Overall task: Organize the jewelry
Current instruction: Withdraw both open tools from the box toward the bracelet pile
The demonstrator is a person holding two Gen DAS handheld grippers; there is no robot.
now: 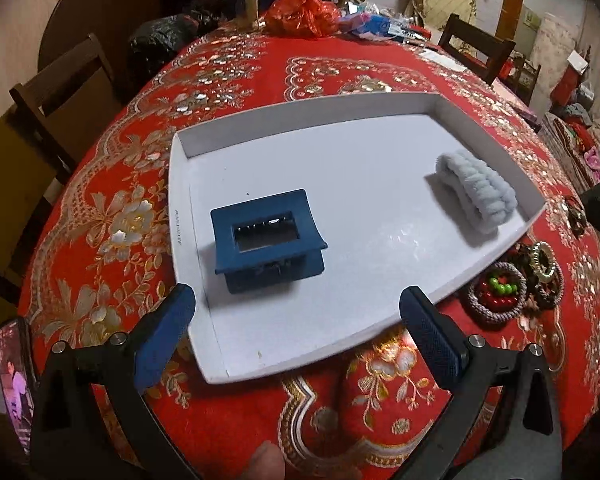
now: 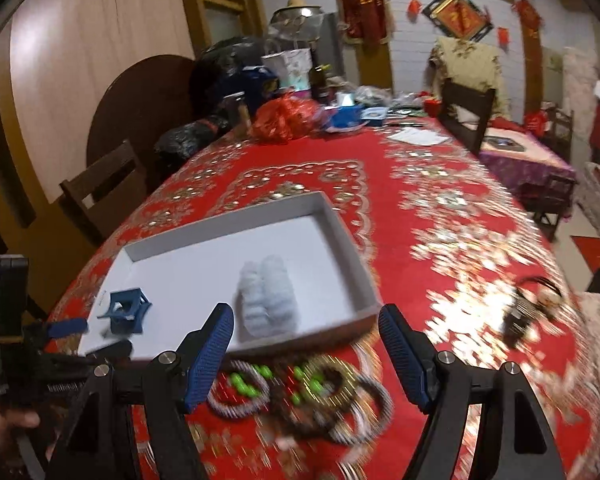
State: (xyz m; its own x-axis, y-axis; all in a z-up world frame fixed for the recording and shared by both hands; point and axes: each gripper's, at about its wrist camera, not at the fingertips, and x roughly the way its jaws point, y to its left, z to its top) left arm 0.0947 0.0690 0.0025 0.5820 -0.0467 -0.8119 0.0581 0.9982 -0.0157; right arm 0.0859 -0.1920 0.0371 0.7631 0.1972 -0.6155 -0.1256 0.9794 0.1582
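Both claws are standing wide and empty: the left claw is hovering below the blue hair clip at frame centre, the right claw above blurred bracelets.

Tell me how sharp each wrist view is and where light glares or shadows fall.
Left wrist view: sharp; soft glare on the white tray floor, and the blue hair claw and fluffy white scrunchie cast faint shadows; edges bend with fisheye. Right wrist view: motion-blurred, worst over the pile of bracelets and the tablecloth pattern at right.
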